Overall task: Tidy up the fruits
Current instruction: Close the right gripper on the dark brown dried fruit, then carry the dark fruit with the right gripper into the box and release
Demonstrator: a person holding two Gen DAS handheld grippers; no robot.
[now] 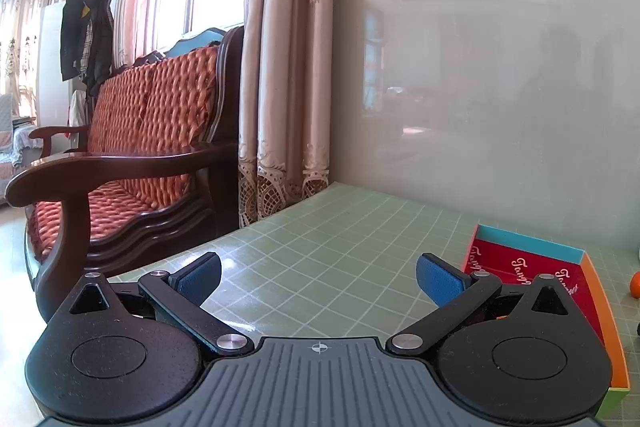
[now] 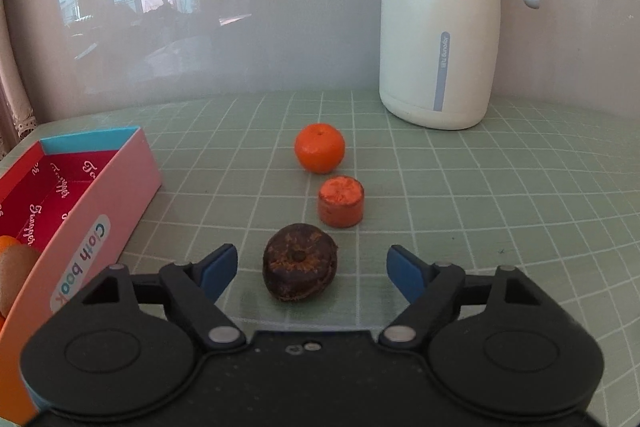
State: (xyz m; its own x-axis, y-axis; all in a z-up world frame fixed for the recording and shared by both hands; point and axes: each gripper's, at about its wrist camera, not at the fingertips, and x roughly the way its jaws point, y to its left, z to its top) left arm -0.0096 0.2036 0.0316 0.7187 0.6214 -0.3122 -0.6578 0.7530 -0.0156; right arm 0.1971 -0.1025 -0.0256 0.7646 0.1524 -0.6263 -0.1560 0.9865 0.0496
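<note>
Our right tongs (image 2: 310, 273) stand apart around the dark fruit (image 2: 300, 263); light and firm-looking, we'd grip its sides. Left tongs (image 1: 318, 281) apart, empty.

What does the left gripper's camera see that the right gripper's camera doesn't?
Only the left view shows the wooden armchair, curtain and hanging coats, plus the left gripper, open and empty.

Only the right view shows the white jug, orange cylinder, dark brown fruit and open right gripper.

Both show the box and green grid mat.
</note>
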